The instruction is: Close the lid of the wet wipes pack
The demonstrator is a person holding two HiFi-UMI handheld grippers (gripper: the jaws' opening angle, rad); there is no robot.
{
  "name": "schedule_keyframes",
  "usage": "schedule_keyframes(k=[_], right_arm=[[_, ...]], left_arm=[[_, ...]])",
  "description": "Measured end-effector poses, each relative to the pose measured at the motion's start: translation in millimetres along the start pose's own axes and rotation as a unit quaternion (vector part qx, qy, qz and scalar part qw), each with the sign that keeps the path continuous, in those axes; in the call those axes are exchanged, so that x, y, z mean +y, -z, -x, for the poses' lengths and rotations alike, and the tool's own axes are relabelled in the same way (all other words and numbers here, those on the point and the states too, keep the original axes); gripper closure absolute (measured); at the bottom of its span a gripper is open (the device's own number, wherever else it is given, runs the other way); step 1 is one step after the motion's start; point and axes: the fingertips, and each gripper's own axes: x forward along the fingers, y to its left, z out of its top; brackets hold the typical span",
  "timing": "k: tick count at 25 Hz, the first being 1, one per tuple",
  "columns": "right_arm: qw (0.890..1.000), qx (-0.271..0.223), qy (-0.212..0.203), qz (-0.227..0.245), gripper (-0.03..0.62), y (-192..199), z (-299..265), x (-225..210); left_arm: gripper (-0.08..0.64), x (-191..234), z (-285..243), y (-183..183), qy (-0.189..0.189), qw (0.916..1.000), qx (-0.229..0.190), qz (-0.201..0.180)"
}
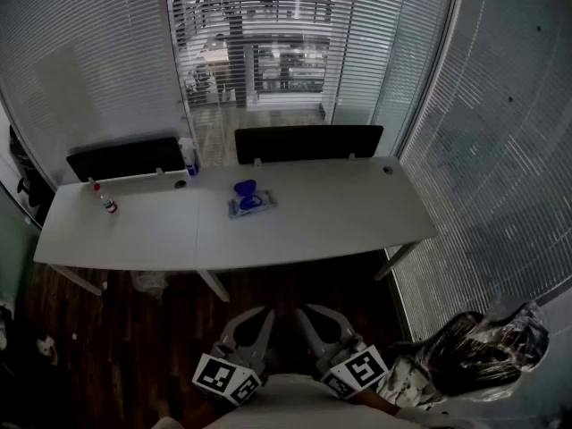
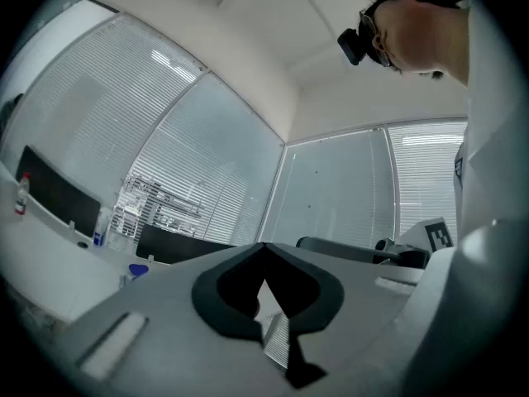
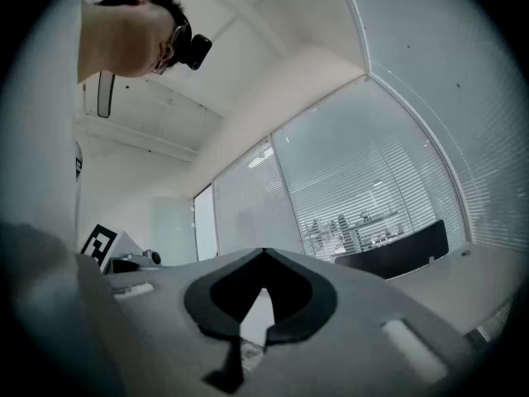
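Note:
The wet wipes pack [image 1: 253, 205] lies flat near the middle of the long white desk [image 1: 340, 213], with its blue lid [image 1: 245, 189] standing open at the pack's far end. Both grippers are held low and close to the person's body, well short of the desk. The left gripper [image 1: 262, 315] is shut with nothing in it, and so is the right gripper [image 1: 305, 313] beside it. In the left gripper view the joined jaws of the left gripper [image 2: 264, 247] point level, and the blue lid [image 2: 138, 269] shows small at far left. The right gripper [image 3: 264, 254] points slightly upward at the blinds.
A small bottle with a red cap [image 1: 108, 205] stands at the desk's left end, and a blue bottle [image 1: 189, 156] at the back. Two black divider panels [image 1: 308, 141] [image 1: 125, 157] line the far edge. A black plastic bag [image 1: 474, 347] lies on the floor at right. Glass walls with blinds surround the desk.

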Motion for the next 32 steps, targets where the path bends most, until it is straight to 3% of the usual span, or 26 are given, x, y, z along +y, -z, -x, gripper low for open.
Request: schedule_keyframes(k=[32], right_arm=[[0.999,0.004,-0.017,-0.028,0.592,1,19,-16]], left_arm=[[0.558,-22,-20,17,-0.005,0.9997,0.024,-0.001]])
